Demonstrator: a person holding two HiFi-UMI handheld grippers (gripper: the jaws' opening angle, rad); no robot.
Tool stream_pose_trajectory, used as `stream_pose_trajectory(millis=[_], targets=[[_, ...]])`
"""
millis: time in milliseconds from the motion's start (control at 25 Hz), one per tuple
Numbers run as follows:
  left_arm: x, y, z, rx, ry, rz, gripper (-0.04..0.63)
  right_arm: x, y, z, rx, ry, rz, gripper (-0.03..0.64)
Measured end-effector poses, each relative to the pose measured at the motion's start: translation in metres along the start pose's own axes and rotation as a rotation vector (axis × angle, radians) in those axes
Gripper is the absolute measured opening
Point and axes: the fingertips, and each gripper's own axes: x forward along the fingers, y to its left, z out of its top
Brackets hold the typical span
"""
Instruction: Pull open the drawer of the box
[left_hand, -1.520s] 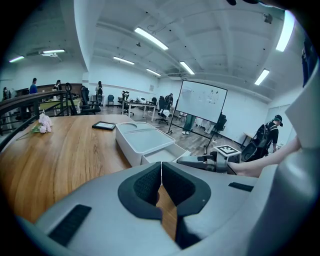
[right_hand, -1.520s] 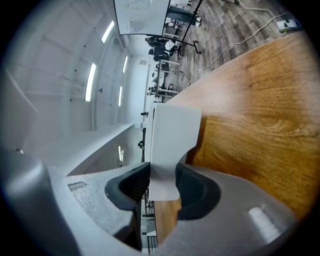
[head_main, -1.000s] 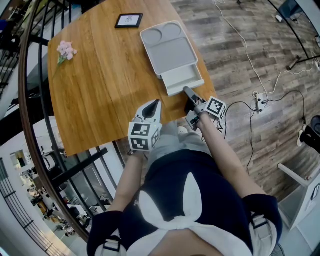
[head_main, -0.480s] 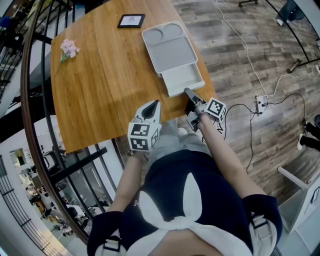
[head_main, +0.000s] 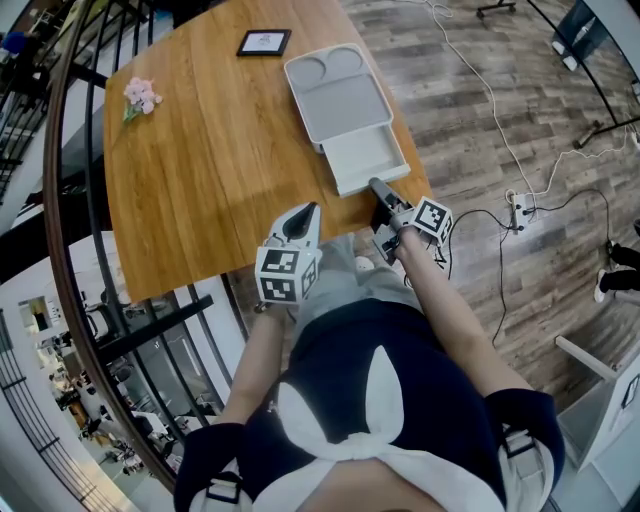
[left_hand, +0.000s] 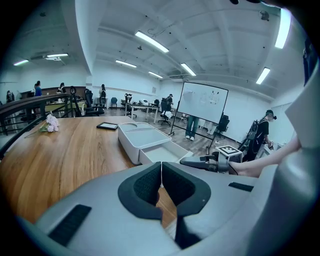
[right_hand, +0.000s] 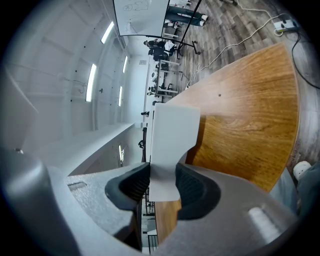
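A flat grey box (head_main: 338, 95) lies on the wooden table (head_main: 210, 170), and its drawer (head_main: 368, 158) stands pulled out toward the table's near edge. My right gripper (head_main: 378, 187) is shut on the drawer's front wall; in the right gripper view the pale front panel (right_hand: 172, 132) sits pinched between both pads, right gripper (right_hand: 162, 187). My left gripper (head_main: 308, 210) hovers at the near table edge, left of the drawer, jaws shut and empty. The left gripper view shows the left gripper (left_hand: 161, 182), the box (left_hand: 140, 140), the open drawer (left_hand: 162, 154) and the right gripper (left_hand: 202, 162).
A small black framed picture (head_main: 264, 42) lies behind the box and a pink flower sprig (head_main: 142, 95) at the far left corner. A curved black railing (head_main: 60, 200) runs left of the table. Cables (head_main: 480, 90) trail over the wood floor on the right.
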Motion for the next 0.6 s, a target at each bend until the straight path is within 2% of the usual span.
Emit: stream_pose_trajectory(millis=[600], targets=[[-0.009, -0.009, -0.015, -0.013, 0.007, 0.013, 0.021, -0.012, -0.006, -0.006, -0.012, 0.011, 0.014, 0.16]])
